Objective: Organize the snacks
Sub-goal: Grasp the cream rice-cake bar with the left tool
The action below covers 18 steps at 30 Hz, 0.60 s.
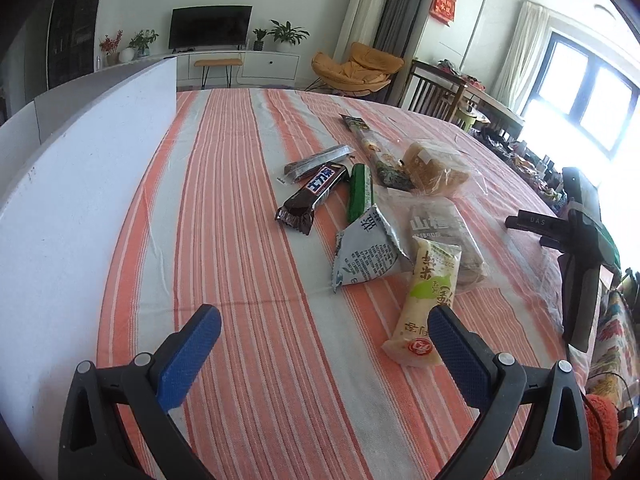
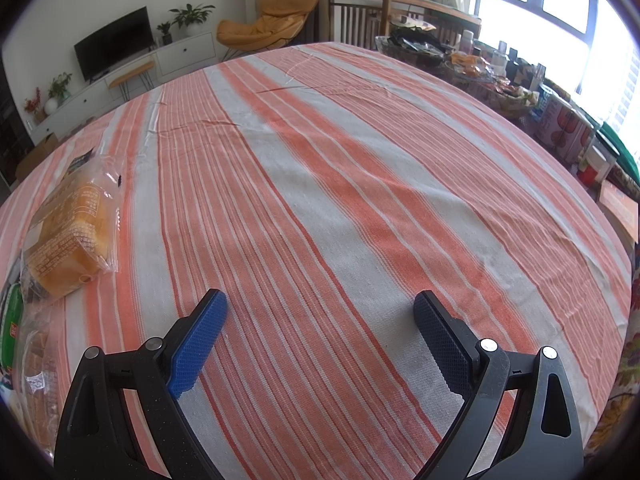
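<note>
Several wrapped snacks lie in a loose pile on the striped tablecloth point(image 1: 248, 240): a brown chocolate bar point(image 1: 312, 196), a green bar point(image 1: 360, 192), a grey triangular pack point(image 1: 364, 256), a cream and green stick pack point(image 1: 428, 296), a clear hawthorn pack point(image 1: 444, 236) and a bagged bread point(image 1: 436, 168). My left gripper point(image 1: 324, 320) hovers open just short of the pile, its right finger beside the cream pack. The right gripper point(image 1: 576, 240) shows at the right edge of the left wrist view. In its own view my right gripper point(image 2: 320, 306) is open over bare cloth, the bagged bread point(image 2: 68, 232) far to its left.
A white box wall point(image 1: 80, 208) stands along the table's left side. Cluttered bottles and cans point(image 2: 560, 128) line the far right edge. A dark wrapper point(image 1: 316, 160) and a long thin pack point(image 1: 368, 140) lie behind the pile. More packets point(image 2: 24, 344) sit at the right wrist view's left edge.
</note>
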{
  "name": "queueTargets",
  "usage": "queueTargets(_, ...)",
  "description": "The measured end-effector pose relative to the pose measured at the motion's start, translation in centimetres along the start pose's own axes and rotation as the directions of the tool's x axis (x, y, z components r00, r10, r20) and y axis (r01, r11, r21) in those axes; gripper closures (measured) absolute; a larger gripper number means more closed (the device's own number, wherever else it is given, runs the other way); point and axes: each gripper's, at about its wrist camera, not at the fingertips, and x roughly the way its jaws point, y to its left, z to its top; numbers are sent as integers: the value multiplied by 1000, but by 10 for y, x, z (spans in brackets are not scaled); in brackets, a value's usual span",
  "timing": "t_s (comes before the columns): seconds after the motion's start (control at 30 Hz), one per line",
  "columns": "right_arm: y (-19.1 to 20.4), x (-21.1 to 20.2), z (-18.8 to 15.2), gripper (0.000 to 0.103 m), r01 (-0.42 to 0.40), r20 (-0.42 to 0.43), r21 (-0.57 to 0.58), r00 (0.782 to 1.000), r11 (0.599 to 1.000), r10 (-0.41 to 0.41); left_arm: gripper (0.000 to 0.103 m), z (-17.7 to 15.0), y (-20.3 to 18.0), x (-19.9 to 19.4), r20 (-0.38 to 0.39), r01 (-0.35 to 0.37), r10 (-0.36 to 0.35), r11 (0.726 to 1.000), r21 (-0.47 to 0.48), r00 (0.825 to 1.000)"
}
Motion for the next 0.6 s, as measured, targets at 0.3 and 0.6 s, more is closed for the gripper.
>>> queueTargets(0.3,0,0,1,6,0,0,0,1000,1000,0,55,22,-84,52,-213,7,65,948,319,975)
queueTargets(0.6,1,-1,1,6,0,0,0,1000,1000,0,75,-1,-44,0,-195,4,12,997,81,981)
